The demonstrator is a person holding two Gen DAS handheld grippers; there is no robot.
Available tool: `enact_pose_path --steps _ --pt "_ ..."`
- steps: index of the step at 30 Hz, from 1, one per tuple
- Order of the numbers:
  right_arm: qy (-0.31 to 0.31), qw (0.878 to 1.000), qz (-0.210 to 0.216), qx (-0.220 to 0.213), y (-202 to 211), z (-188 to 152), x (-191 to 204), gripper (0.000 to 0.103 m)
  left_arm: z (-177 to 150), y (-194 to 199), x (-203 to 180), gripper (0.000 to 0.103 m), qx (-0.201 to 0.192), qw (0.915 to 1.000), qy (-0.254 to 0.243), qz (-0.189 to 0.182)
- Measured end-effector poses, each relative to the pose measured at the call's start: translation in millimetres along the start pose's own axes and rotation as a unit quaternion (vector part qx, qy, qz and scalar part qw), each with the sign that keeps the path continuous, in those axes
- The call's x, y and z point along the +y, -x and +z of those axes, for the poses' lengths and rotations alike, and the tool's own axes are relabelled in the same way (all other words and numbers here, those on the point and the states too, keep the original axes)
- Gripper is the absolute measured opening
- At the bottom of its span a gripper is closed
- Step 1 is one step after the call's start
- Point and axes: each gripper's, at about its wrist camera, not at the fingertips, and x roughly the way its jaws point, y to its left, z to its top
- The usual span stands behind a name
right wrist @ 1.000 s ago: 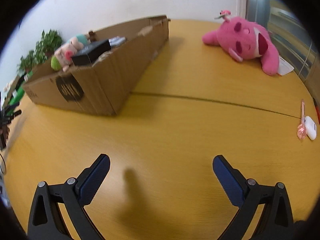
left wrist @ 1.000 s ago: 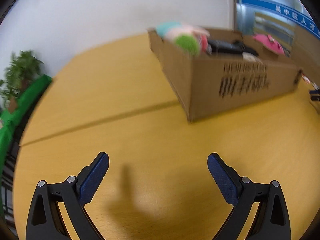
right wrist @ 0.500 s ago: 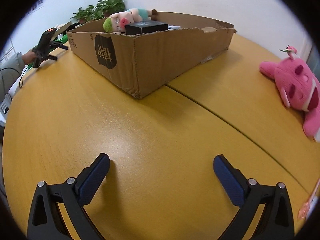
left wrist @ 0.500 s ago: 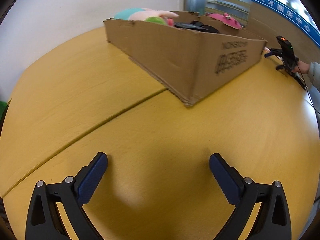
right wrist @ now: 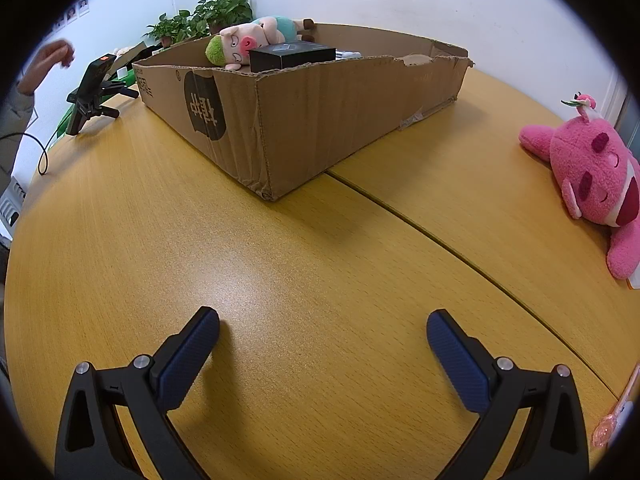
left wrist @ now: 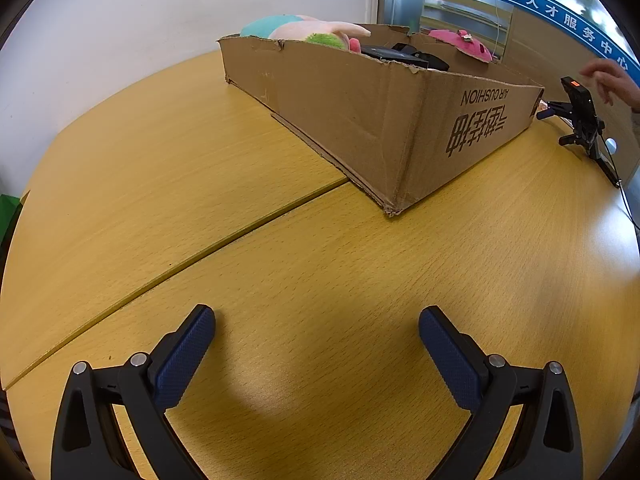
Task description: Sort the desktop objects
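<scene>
Both grippers sat low over the wooden worktop (left wrist: 320, 240) with nothing in them: the left gripper (left wrist: 317, 330) had its jaws spread wide, same deal with the right gripper (right wrist: 322, 332). The cardboard box (right wrist: 320, 112) was ahead on the worktop, already holding a pig plush (right wrist: 248, 40) with green hair and a black box (right wrist: 292, 55) right beside it. The pink plush (right wrist: 592, 176) was lying out on the worktop to the right, well apart from the box. Off at the far edge a hand (right wrist: 54, 58) hovered near a small black device on a stand (right wrist: 94, 88).
</scene>
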Motion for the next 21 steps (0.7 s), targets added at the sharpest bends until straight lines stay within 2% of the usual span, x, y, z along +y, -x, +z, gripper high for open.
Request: enact_pose_path --steps 21 --pt "0.001 1.0 0.0 0.0 -0.3 0.1 0.3 0.103 1.8 1.0 -0.4 0.103 0.0 1.0 0.0 0.002"
